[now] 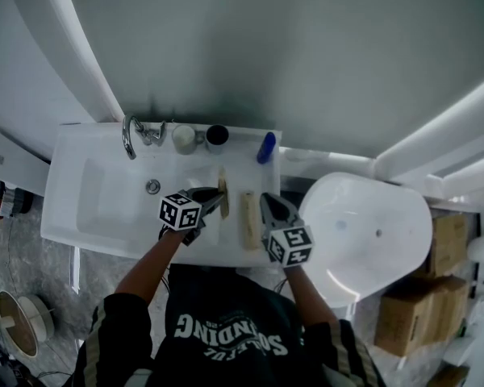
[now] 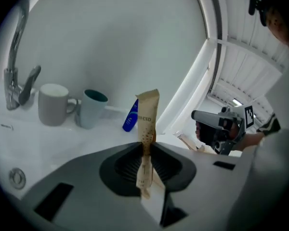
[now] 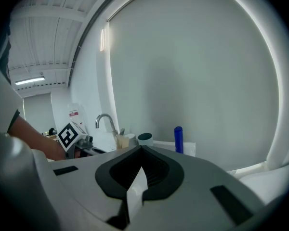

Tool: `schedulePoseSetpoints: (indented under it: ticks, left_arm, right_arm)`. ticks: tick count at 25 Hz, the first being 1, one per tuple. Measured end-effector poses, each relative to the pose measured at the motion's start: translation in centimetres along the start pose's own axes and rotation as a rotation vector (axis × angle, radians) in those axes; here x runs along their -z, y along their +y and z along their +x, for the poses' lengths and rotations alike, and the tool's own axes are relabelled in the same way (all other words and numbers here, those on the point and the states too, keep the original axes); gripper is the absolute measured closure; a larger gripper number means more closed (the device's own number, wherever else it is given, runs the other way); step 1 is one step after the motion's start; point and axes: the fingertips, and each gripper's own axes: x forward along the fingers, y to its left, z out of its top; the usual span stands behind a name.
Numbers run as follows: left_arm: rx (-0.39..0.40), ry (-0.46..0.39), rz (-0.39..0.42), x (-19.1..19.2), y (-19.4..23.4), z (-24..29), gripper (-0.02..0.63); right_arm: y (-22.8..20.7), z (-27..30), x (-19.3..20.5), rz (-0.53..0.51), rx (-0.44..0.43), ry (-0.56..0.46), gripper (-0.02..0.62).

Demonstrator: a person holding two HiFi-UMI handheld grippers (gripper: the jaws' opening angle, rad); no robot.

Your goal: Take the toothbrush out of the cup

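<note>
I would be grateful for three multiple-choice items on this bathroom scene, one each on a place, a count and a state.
1. Where is the blue plastic bottle?
A in the basin
B at the back edge of the white counter, right of the cups
C on the floor

2. How many cups stand beside the chrome faucet?
A one
B two
C four

3. What is the state of the left gripper?
A open and empty
B shut on a tan paper packet
C shut on the faucet

Answers:
1 B, the head view shows it there.
2 B, a white mug and a teal cup.
3 B, its jaws pinch the packet between them.
</note>
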Motion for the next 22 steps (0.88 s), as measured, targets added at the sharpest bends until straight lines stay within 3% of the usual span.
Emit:
schedulePoseSetpoints:
  ticks: [4, 8, 16, 22]
  left_arm:
    - [0.046, 0.05, -0.157, 2.8, 0.3, 1.8, 0.548]
    - [0.06, 0.058, -0.24, 4.0, 1.2, 2.6, 0.55]
    - [0.051, 0.159, -0.221, 6.2, 0.6, 4.5, 0.549]
    - [-0.044, 0.279, -0.146, 9.5, 0.9, 5.5, 0.549]
  right_arm:
    - [-0.5, -0.4, 0.3, 0.004, 0.008, 0.005, 0.598]
    - [-1.0, -0.4, 0.6, 0.013, 0.018, 0.009, 0.598]
    - [-1.7, -0.4, 1.2, 0.027, 0.032, 0.023, 0.598]
    - [-1.6, -0.1, 1.5, 0.036, 0.034, 0.029, 0.598]
